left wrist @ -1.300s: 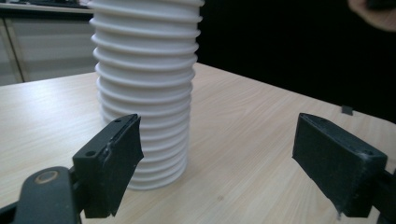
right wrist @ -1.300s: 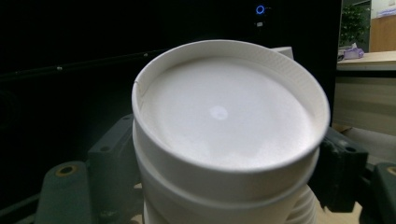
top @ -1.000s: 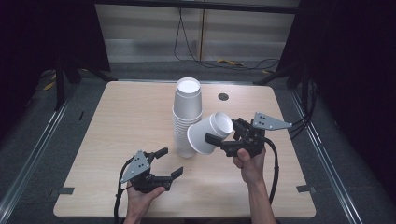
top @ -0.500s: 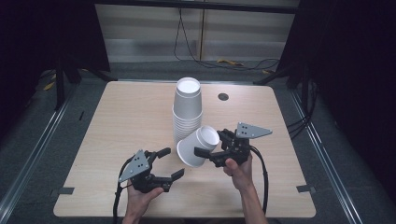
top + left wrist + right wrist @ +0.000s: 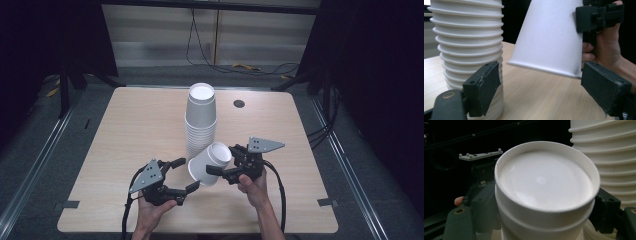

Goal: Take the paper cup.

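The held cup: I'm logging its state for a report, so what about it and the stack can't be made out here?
- Held cup: whether one cup or two nested; the right gripper view shows a second rim-like ridge, the rest cut off below.
- Its rim: cut off by the top edge in the left gripper view.
- Cup stack: exact count; ridges too small in the high view, cropped in both gripper views.

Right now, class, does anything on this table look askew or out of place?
One cup is tilted, held off the table in the right claw, beside the upright stack. In the right gripper view it looks like two cups nested, with a second rim below the top one. Nothing is spilled or damaged.
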`<state>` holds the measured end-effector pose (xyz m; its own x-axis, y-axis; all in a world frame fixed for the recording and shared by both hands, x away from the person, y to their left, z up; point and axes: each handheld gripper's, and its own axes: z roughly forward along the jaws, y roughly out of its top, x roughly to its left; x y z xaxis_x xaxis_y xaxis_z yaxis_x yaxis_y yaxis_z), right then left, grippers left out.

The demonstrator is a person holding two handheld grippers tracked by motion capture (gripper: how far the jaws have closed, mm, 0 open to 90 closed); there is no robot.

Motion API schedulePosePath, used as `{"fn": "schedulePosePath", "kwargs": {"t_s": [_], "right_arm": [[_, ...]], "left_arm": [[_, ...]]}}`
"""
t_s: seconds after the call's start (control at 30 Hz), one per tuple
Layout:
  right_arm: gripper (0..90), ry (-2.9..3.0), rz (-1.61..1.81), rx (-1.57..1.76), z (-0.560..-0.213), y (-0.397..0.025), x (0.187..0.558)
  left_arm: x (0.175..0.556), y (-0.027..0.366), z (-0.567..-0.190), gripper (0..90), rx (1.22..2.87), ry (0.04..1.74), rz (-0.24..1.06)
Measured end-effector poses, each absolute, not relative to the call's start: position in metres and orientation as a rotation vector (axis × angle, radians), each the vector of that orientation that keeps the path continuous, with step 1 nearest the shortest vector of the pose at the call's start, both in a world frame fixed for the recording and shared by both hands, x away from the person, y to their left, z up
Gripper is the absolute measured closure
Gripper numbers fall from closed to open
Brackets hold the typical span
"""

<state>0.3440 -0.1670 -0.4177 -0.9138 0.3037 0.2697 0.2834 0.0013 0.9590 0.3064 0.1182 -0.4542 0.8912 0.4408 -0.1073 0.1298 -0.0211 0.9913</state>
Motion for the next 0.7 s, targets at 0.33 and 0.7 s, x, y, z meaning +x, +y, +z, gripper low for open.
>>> {"fn": "schedulePosePath", "kwargs": {"t_s": [0.33,0.7], "right_arm": [[22.5,2.252,2.112,0.619,-0.42,-0.16,0.344],[22.6,2.286,2.112,0.597,-0.423,-0.153,0.343]], "left_arm": [[0.311,0.112,-0.451,7.2,1.637,0.434,0.273],[0.315,0.102,-0.453,3.6,1.684,0.411,0.241]]}}
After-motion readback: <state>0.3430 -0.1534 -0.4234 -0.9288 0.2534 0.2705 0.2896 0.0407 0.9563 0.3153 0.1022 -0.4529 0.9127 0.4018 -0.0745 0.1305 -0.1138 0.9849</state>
